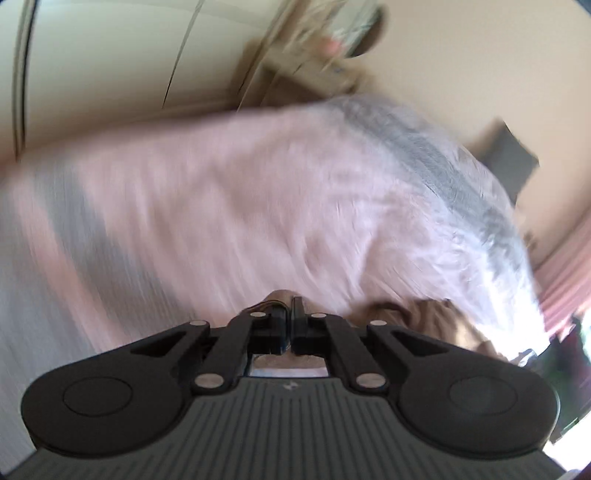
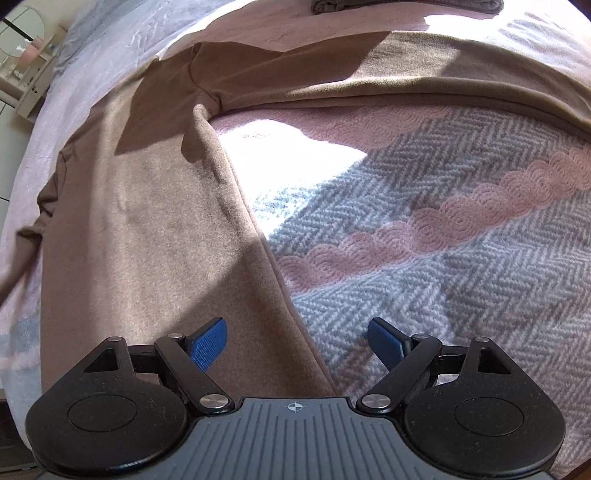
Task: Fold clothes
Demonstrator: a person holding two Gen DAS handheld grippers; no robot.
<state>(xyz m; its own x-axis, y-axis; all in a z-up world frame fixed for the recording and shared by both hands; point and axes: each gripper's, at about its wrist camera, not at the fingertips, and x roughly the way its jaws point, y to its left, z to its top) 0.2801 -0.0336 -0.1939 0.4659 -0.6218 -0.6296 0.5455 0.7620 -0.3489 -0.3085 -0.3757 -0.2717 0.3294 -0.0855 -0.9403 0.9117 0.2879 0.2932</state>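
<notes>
A brown garment (image 2: 147, 221) lies spread on the bed, one sleeve (image 2: 406, 81) stretched out to the right along the far side. My right gripper (image 2: 297, 339) hovers open just above the garment's right side edge. One blue pad (image 2: 208, 343) is over the brown cloth and the other is over the bedspread, with nothing pinched between them. The left wrist view is blurred. My left gripper (image 1: 291, 317) has its fingers pressed together, brown cloth (image 1: 424, 317) bunched at and beside the tips.
The bedspread (image 2: 443, 240) is pink with grey herringbone patches and bright sun patches. A dark grey folded item (image 2: 406, 5) lies at the far edge. A round mirror and dresser (image 2: 22, 37) stand off the bed's left. Pale cupboard doors (image 1: 110, 55) stand beyond the bed.
</notes>
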